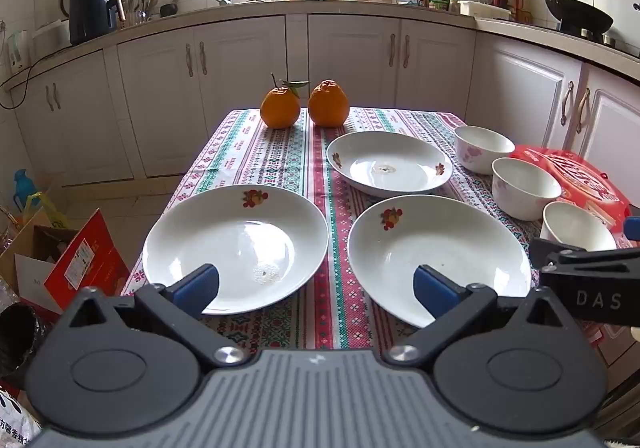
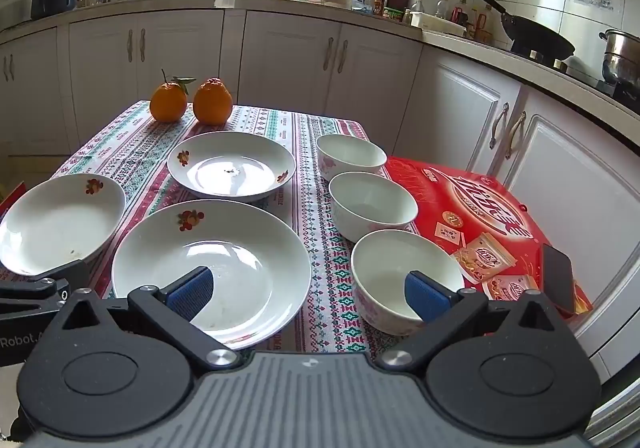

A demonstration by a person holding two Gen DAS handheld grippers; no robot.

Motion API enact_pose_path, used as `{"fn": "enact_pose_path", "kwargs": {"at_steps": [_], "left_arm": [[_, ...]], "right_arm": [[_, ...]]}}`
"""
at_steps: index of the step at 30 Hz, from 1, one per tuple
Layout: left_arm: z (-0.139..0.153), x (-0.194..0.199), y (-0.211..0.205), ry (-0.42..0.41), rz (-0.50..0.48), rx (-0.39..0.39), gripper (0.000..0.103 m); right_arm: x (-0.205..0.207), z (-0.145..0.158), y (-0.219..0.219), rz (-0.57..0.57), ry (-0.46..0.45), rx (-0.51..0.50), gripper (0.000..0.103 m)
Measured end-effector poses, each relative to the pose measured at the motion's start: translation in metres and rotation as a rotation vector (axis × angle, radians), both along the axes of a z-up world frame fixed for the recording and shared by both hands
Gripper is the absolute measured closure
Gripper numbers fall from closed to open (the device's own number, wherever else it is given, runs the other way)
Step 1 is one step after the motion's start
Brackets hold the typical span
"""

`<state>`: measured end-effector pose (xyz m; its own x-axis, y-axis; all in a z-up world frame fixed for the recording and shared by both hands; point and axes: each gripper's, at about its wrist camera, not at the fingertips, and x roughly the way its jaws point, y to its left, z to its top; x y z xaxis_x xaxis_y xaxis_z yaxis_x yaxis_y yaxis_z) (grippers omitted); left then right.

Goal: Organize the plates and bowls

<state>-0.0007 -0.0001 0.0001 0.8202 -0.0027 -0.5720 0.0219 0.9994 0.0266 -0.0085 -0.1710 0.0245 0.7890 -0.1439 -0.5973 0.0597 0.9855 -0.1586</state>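
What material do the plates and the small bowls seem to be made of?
The plates look like glazed white ceramic or porcelain: window light reflects sharply in their wells, and fruit motifs sit on the rims. The bowls look the same, glossy white with faint pink flowers outside. Melamine cannot be excluded.

3 plates (image 2: 211,272) left, 3 bowls (image 2: 372,203) right, 2 oranges (image 2: 212,101) behind

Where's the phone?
In the right wrist view, the phone lies on the red box at the table's right edge, right of the nearest bowl.
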Motion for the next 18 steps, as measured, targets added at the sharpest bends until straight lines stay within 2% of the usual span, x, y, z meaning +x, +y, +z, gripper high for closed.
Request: {"fn": "enact_pose_path", "kwargs": {"at_steps": [18], "left_arm": [[0.0039,-0.0033,-0.0002,-0.005,-0.010,-0.004,0.001]], "right_arm": [[-0.0009,0.0003,0.0017,0.000,-0.005,0.000,0.000]]}}
